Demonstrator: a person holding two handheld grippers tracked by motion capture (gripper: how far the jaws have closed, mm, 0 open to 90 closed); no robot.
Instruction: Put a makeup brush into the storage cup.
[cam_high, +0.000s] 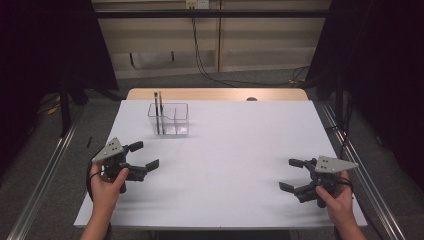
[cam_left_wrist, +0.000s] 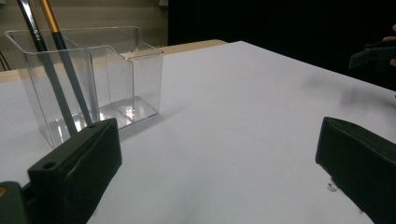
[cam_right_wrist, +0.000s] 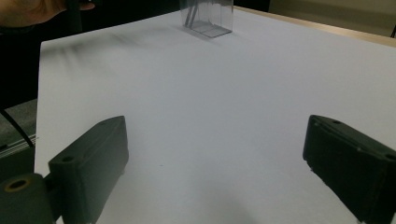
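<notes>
A clear holder (cam_high: 168, 119) stands on the white bench (cam_high: 235, 165) toward its far left; it is split into compartments. Its leftmost compartment holds two brushes (cam_high: 157, 112), upright and slightly leaning, one with a dark handle, one with an orange one. The other compartments look bare. The left gripper (cam_high: 145, 155) hovers near the holder, jaws wide apart, holding nothing. The right gripper (cam_high: 291, 174), well apart at the bench's right, is likewise spread wide and grips nothing.
</notes>
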